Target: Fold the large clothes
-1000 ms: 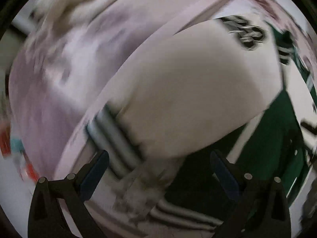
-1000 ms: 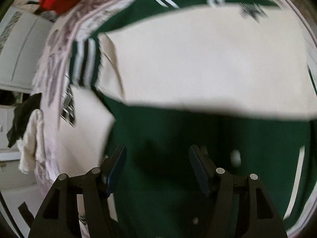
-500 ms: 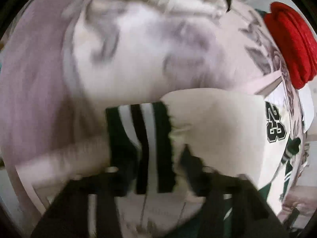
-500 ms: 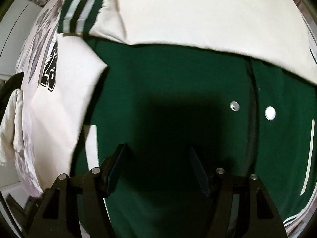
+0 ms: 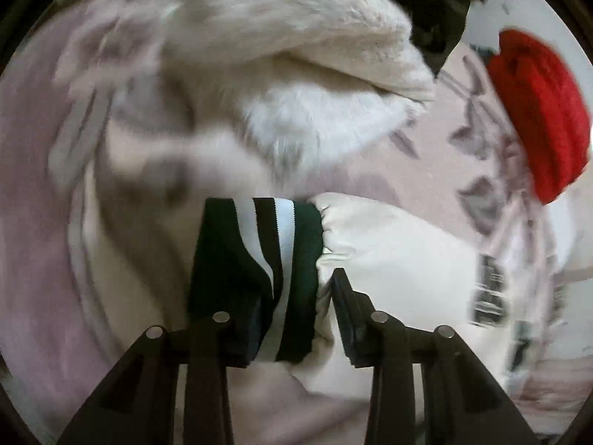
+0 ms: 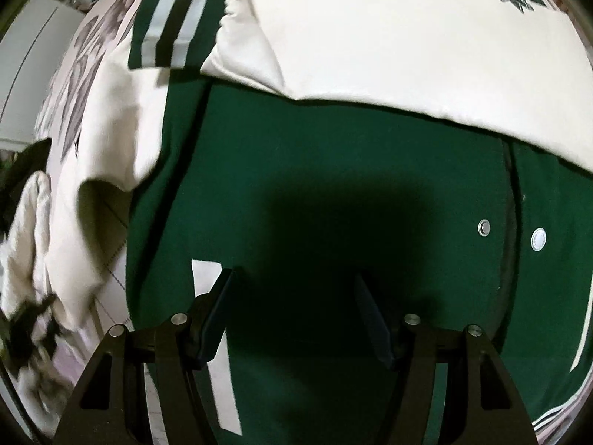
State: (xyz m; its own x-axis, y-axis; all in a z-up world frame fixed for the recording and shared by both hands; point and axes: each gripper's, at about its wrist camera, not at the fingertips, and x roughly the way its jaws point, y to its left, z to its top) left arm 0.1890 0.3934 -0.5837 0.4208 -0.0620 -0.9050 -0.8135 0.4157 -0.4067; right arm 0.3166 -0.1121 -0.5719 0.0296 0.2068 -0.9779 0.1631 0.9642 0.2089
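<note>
My left gripper [image 5: 296,319], wide and empty a second ago, now has the jacket's striped cuff [image 5: 259,259] between its jaws, which are easing open slightly. Right gripper [image 6: 292,319] unchanged: released, empty, now lower over the green jacket body [image 6: 333,170] on the bedspread [image 5: 37,222].

1. The left gripper [image 5: 292,319], wide open a second ago, now has the striped cuff [image 5: 259,252] between its jaws, which are opening slightly.
2. The right gripper [image 6: 292,319] has dropped closer to the green jacket [image 6: 333,170]; the cream sleeve [image 6: 407,48] has moved to the frame's top.
</note>
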